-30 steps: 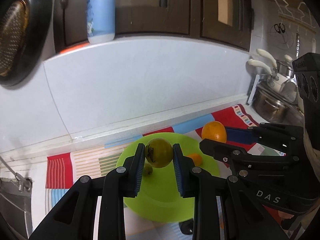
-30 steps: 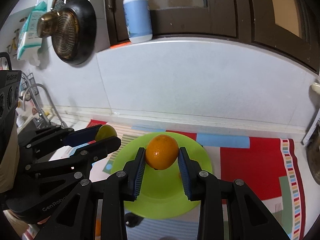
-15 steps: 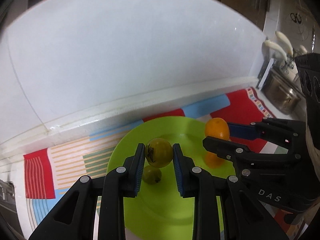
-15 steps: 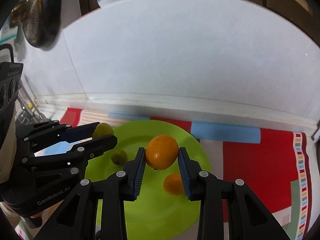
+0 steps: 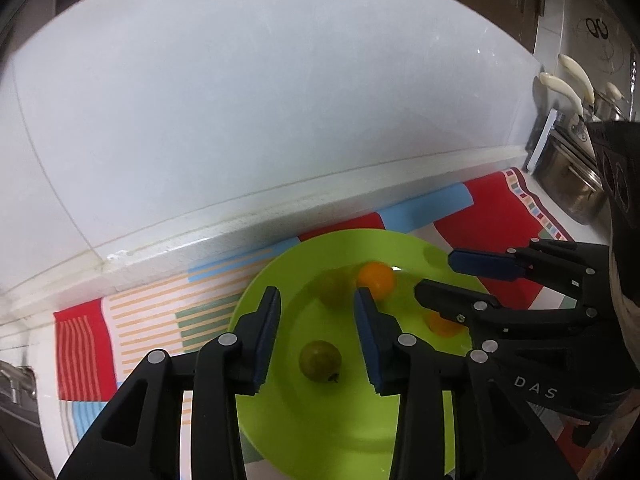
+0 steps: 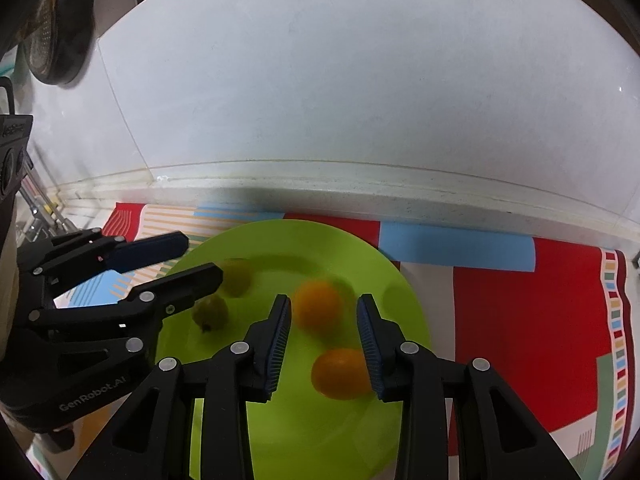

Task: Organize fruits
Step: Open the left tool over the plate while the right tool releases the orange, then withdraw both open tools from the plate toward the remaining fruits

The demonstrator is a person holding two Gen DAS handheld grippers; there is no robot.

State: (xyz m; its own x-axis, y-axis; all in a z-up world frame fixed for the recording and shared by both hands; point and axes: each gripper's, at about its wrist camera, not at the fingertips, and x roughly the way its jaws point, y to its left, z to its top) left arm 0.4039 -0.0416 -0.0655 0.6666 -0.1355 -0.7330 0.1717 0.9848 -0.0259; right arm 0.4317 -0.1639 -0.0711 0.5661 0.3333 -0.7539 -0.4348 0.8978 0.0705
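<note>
now | left gripper (image 5: 316,330) jaws just opened, blurred green fruit (image 5: 335,290) loose beyond | right gripper (image 6: 324,338) jaws just opened, blurred orange (image 6: 318,309) between, untouched | green plate (image 6: 400,300)

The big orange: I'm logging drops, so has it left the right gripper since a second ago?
Yes. The big orange dropped from the just-opened right gripper onto the green plate.

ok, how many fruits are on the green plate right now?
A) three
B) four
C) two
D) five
B: the right wrist view shows two greenish fruits and two oranges, all on the green plate.
</note>
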